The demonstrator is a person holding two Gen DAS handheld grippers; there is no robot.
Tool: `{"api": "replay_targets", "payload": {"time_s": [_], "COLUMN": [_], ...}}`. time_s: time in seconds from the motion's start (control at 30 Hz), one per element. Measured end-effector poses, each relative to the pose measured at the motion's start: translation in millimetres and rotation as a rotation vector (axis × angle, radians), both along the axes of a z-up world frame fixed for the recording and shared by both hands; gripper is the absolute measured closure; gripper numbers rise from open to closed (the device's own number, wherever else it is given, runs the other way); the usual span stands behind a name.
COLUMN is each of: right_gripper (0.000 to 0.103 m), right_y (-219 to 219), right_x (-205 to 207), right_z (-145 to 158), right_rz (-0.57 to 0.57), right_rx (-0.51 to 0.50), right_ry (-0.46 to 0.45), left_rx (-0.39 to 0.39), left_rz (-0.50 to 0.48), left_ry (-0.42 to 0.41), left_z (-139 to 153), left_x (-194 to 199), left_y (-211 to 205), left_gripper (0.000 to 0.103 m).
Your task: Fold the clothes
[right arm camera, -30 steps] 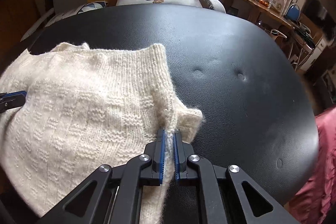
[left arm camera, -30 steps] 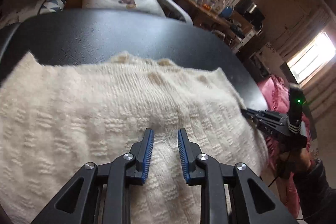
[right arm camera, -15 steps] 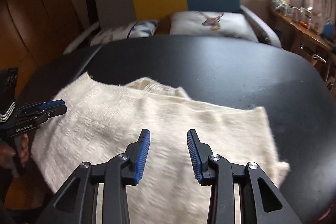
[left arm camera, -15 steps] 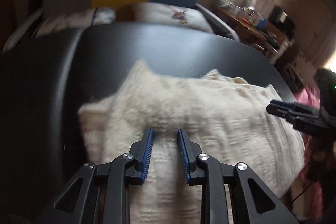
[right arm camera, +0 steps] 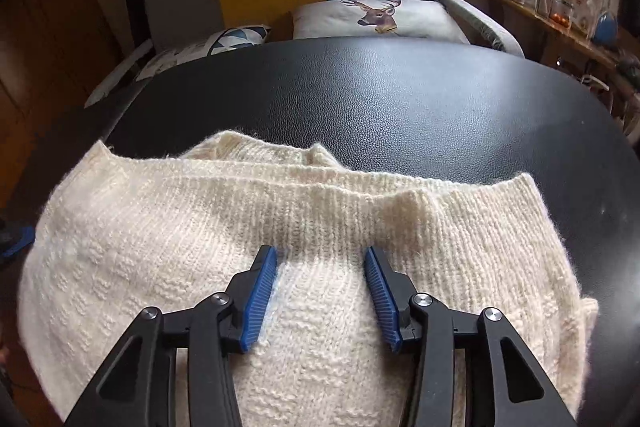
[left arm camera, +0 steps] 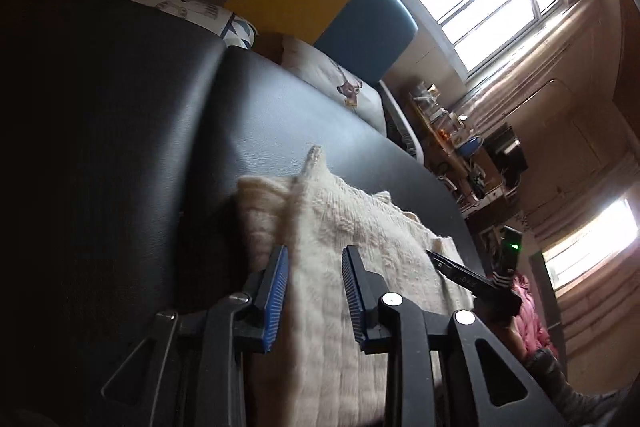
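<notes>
Left wrist view, change: the camera has tipped sideways since half a second ago, so the room now leans and the window sits high
Left wrist view, gripper: the left gripper (left arm camera: 314,269), black with blue ribbed pads, stands with jaws narrowly parted astride a raised fold of the cream knitted sweater (left arm camera: 360,239), not pinching it
Left wrist view, sweater: bunched on the black padded leather table (left arm camera: 132,131); the right gripper (left arm camera: 434,255) reaches over its far edge
Right wrist view, change: the sweater lies nearer than before, its ribbed hem now straight ahead
Right wrist view, gripper: jaws wide apart above the knit, nothing held
Right wrist view, sweater: spread across the near part of the table, layers overlapping at the far edge
Right wrist view, containers: blurred jars on a wooden shelf (right arm camera: 560,15), contents unclear
</notes>
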State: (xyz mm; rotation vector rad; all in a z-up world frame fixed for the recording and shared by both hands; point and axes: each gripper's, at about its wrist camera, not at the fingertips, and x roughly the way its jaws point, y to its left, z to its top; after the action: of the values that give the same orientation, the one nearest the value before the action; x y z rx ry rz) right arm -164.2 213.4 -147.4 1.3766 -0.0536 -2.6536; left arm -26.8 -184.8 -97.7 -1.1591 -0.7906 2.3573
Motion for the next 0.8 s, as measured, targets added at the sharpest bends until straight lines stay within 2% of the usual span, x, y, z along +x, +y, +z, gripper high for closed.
{"api": "replay_targets", "payload": {"time_s": [0.07, 0.2, 0.27, 0.33, 0.37, 0.43, 0.47, 0.53, 0.6, 0.67, 0.73, 0.8], "right_gripper": [0.053, 0.052, 0.049, 0.042, 0.04, 0.034, 0.034, 0.033, 0.028, 0.027, 0.023, 0.019], "right_y": [0.9, -1.5, -1.0, -0.8, -1.7, -4.3, -6.1, -7.4, -5.8, -3.6, -1.4, -2.6], "right_x": [0.9, -0.4, 1.0, 6.9, 12.0, 24.3, 30.3, 42.3, 48.9, 49.4, 49.9, 48.6], "right_z": [0.8, 5.5, 14.4, 24.8, 30.3, 40.0, 42.4, 43.2, 33.3, 22.5, 11.8, 7.3], "right_rz": [-0.001, -0.021, -0.039, -0.046, -0.038, -0.015, -0.003, 0.001, -0.016, -0.015, -0.015, -0.013], "right_rx": [-0.011, -0.011, -0.025, -0.051, -0.065, -0.085, -0.087, -0.07, -0.019, -0.013, -0.006, 0.001], "right_ry": [0.0, -0.009, -0.006, 0.008, 0.019, 0.039, 0.043, 0.048, 0.024, 0.02, 0.015, 0.009], "left_rx": [-0.011, 0.031, 0.025, 0.019, 0.016, 0.009, 0.006, 0.0, -0.006, -0.012, -0.016, 0.009], "left_rz": [-0.019, -0.102, -0.111, -0.109, -0.108, -0.107, -0.106, -0.104, -0.102, -0.1, -0.093, -0.061], "left_ry": [0.005, -0.025, -0.037, -0.05, -0.056, -0.069, -0.076, -0.089, -0.101, -0.114, -0.115, -0.084], "left_z": [0.3, -10.0, -14.5, -18.4, -20.4, -24.3, -26.2, -30.1, -34.0, -37.9, -38.3, -29.0], "left_x": [12.8, 33.5, 39.4, 43.5, 45.6, 49.8, 51.9, 56.1, 60.3, 64.5, 66.0, 54.8], "left_y": [-6.6, -2.2, 2.3, 5.1, 6.5, 9.3, 10.6, 13.4, 16.2, 19.0, 19.3, 9.2], "left_gripper": [0.072, 0.072, 0.072, 0.072, 0.074, 0.089, 0.093, 0.096, 0.096, 0.093, 0.081, 0.078]}}
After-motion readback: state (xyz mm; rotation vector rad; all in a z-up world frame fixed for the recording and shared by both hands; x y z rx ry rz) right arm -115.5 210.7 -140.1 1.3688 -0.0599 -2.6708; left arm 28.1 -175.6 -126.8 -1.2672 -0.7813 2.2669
